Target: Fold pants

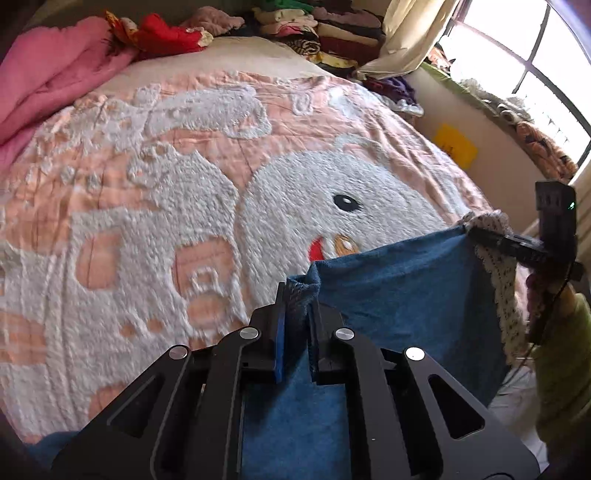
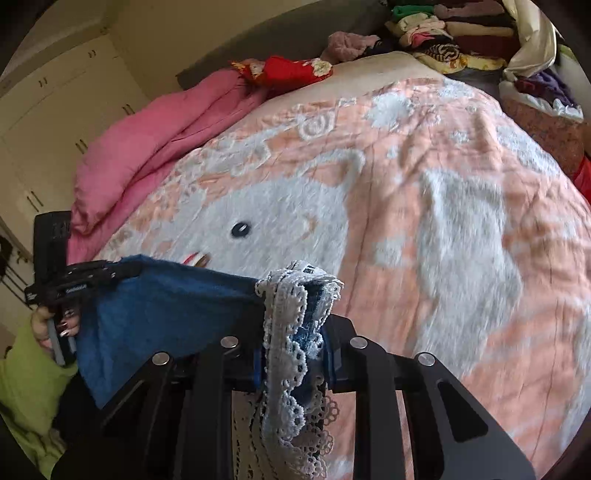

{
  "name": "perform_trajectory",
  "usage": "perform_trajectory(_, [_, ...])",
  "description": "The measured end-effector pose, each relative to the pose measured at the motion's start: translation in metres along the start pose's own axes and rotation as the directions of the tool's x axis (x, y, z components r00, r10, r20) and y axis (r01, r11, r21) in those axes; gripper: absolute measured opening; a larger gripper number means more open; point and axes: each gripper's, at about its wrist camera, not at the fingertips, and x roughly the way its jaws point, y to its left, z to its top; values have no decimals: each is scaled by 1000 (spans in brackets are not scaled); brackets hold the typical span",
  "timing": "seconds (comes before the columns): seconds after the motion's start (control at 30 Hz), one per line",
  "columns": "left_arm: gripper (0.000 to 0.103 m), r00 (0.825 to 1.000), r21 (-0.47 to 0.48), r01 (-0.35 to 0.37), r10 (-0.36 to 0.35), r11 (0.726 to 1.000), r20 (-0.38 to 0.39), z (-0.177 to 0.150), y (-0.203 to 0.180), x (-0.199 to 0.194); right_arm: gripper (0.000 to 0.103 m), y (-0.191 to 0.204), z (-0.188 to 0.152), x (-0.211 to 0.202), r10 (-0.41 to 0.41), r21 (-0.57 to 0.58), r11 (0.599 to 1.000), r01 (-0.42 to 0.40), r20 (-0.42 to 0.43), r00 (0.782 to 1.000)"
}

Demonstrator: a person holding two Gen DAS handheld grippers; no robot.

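The blue pants (image 1: 399,295) with white lace trim (image 2: 291,354) hang stretched between my two grippers above the near edge of the bed. My left gripper (image 1: 297,295) is shut on one blue corner of the pants. My right gripper (image 2: 295,325) is shut on the other corner, where the lace trim bunches over the fingers. The right gripper also shows at the right in the left wrist view (image 1: 480,233). The left gripper shows at the left in the right wrist view (image 2: 122,271). The lower part of the pants hangs out of sight.
The bed has a pink and white fluffy blanket (image 1: 221,184) with a cartoon face. A pink duvet (image 2: 147,140) lies bunched along the left side. Piles of folded clothes (image 1: 314,29) sit at the head. A window (image 1: 524,62) and wall are on the right.
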Motion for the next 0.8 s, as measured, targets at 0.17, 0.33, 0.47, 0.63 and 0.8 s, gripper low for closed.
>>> perform_trajectory(0.17, [5,998,-42,-45,44,998,-34,-5,8,26,27,-14,-1,27,-55,11,998,55,-56,997])
perform_trajectory(0.33, [12,999,-41,-35,35,999,-6,-8,11,22,52,-10,0,21,-117,-14,993,116,-34,993])
perform_trajectory(0.47, [25,997,-84,-29,35,996,70,-8,19,-13,61,-10,-1,-14,-215,0,977,215,41,976])
perform_trajectory(0.63, [37,982,-67,-109,118,992,148,-23,18,-61,61,0,-15,-52,-240,-11,970,243,103,965])
perform_trajectory(0.8, [39,986,-106,-96,109,990,128,-57,20,-85,61,28,-43,-54,-224,-67,971,228,69,972])
